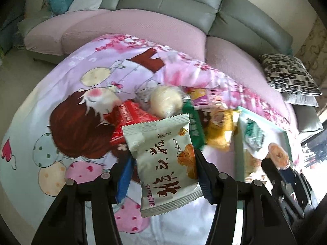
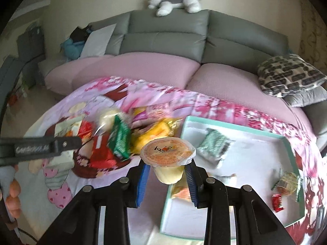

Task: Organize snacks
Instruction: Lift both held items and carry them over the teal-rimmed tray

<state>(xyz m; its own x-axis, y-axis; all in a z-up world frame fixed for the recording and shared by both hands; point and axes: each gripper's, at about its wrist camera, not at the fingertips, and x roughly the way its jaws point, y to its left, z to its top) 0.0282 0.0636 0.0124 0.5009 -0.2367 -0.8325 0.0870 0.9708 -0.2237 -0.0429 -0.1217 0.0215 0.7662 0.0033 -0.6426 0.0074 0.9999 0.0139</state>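
Left gripper: pinching a cream snack packet across its width; the blue pads press on both side edges and the packet hangs clear above the cartoon-print blanket.
Right gripper: closed on a sealed jelly cup, the pads gripping the pale yellow cup body just under the orange foil lid, cup upright.
Jelly cup's place: in the air, just beside the near-left edge of the teal-rimmed tray, not yet over its floor.
Snack pile: red, green and yellow packets plus a round pale bun heaped on the blanket to the left of the tray, overlapping one another.
Tray contents: a green-and-white packet toward the far side, a small yellow-green packet and a small red one by the right edge, and an orange packet at the near-left edge, partly hidden by the right gripper.
Step in hand: likely carrying both snacks to the tray.
Risk, packet: it is held only by its soft edges, so it could buckle and slip out if swung.
Risk, cup: the tapered wall could slide down through the pads; tipping it could strain the foil.
Risk, grippers: the two work close together and could knock each other over the tray's left edge.
Risk, blanket: soft and wrinkled, so the tray may rock if its rim is pressed.
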